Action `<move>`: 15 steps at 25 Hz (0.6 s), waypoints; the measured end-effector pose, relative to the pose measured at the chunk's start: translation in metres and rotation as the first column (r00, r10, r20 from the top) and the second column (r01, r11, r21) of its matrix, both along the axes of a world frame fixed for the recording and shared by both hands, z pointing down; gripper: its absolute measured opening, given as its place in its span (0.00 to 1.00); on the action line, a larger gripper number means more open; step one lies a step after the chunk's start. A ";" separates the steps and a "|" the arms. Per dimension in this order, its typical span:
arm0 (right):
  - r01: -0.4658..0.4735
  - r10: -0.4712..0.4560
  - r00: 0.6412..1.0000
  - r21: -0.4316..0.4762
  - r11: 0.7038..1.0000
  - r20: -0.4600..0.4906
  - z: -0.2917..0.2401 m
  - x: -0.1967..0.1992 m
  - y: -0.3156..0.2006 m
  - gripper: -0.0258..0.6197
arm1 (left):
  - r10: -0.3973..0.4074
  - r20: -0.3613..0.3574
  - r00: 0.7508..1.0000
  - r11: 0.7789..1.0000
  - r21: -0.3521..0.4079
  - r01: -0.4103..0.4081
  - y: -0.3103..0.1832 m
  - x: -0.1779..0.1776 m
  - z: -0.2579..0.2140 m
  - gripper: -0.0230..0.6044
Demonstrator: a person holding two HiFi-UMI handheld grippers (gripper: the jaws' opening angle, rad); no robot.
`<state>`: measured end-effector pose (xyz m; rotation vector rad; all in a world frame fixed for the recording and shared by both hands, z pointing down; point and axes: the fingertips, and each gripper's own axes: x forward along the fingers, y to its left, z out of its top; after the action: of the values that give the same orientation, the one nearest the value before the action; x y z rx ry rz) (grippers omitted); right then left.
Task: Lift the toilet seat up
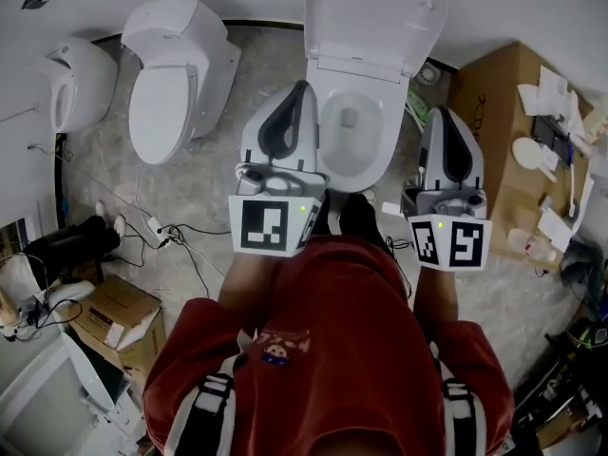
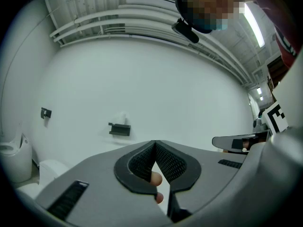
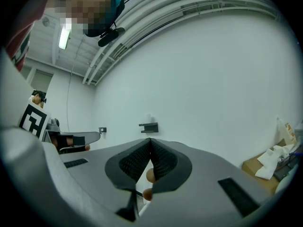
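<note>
Two handheld tongs of grey plastic with black ribbed pads are held out level by a person in a red shirt, each with a white marker cube at its rear. In the head view the left tongs lie over the left side of the white ceramic toilet, and the right tongs are just beside its right side, apart from it. This toilet stands at the far edge of the grey speckled floor, against the white wall. Its white oval lid is tipped up toward the wall and the bowl is open. I cannot tell whether the ring seat is raised together with the lid or lies on the bowl. In the left gripper view the pads meet at the tip with nothing between them, so these tongs are closed and empty; a fingertip shows in the gap behind the pads. The right gripper view shows the same: pads pressed together at the tip and holding nothing. A second white toilet with closed lid stands toward the far left corner of the floor. A brown cardboard box with papers on it is at the right edge, and thin black cables lie near the left edge.
</note>
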<state>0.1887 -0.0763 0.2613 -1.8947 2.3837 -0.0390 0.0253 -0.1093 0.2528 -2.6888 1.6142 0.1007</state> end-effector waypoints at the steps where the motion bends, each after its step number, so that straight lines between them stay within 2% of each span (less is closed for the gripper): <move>1: 0.009 -0.009 1.000 -0.009 1.000 -0.001 0.004 -0.005 -0.002 0.06 | -0.004 -0.009 1.000 1.000 -0.007 0.004 -0.001 -0.003 0.002 0.05; 10: 0.106 -0.107 0.994 -0.109 0.988 0.003 0.065 -0.038 -0.012 0.06 | -0.043 -0.001 0.999 0.997 -0.058 0.043 -0.010 -0.028 0.034 0.05; 15: 0.119 -0.118 0.993 -0.179 0.977 0.015 0.101 -0.045 -0.016 0.06 | -0.053 -0.004 0.999 0.998 -0.045 0.053 -0.008 -0.038 0.052 0.05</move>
<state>0.1442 -0.0922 0.3620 -1.8163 2.5662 -0.2765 -0.0128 -0.1173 0.3045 -2.6778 1.7082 0.0722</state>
